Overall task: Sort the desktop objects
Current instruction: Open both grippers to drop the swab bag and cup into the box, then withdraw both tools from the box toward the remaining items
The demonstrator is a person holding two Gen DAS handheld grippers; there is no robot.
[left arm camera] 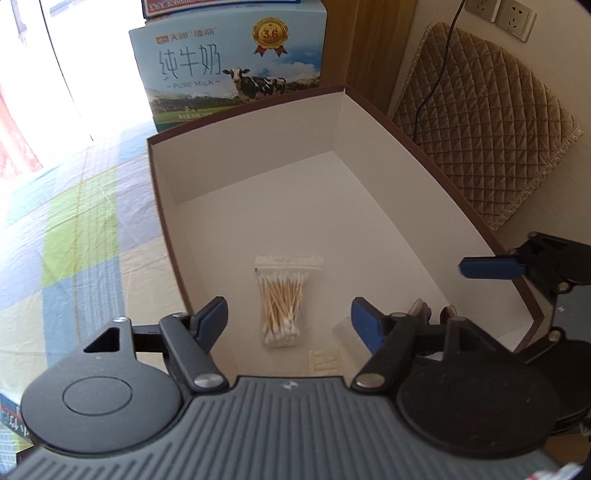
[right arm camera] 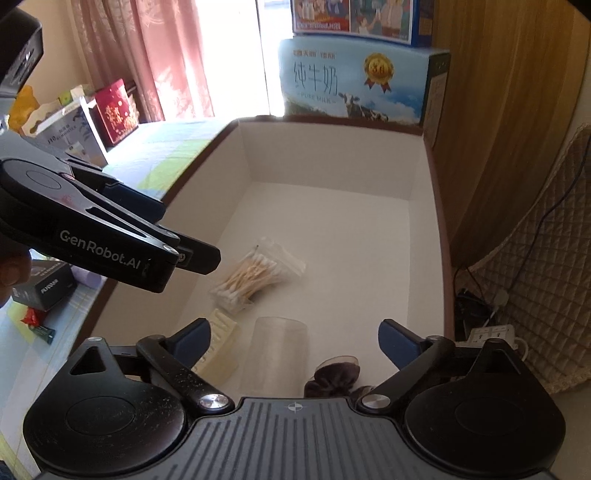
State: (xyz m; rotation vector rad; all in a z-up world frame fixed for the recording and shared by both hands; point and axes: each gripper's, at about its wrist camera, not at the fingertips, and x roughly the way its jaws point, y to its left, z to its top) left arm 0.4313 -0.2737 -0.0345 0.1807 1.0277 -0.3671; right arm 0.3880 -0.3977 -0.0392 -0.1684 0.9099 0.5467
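An open box (left arm camera: 258,155) with white walls and a brown rim fills both views, and its far wall (right arm camera: 332,155) is bare. A clear bag of cotton swabs (left arm camera: 282,299) lies on its floor, just beyond my left gripper (left arm camera: 288,321), which is open and empty above it. In the right wrist view the swab bag (right arm camera: 251,277) lies beside a cream ridged piece (right arm camera: 219,347), a clear plastic cup (right arm camera: 277,354) on its side and dark sunglasses (right arm camera: 336,373). My right gripper (right arm camera: 295,341) is open above the cup and touches nothing. My left gripper (right arm camera: 177,236) reaches in from the left.
A blue milk carton (left arm camera: 229,70) stands behind the box. A quilted brown cushion (left arm camera: 480,122) and wall sockets (left arm camera: 513,18) are on the right, with a power strip (right arm camera: 495,334) below. Gift boxes (right arm camera: 114,110) and a small black box (right arm camera: 48,288) sit on the checked cloth at the left.
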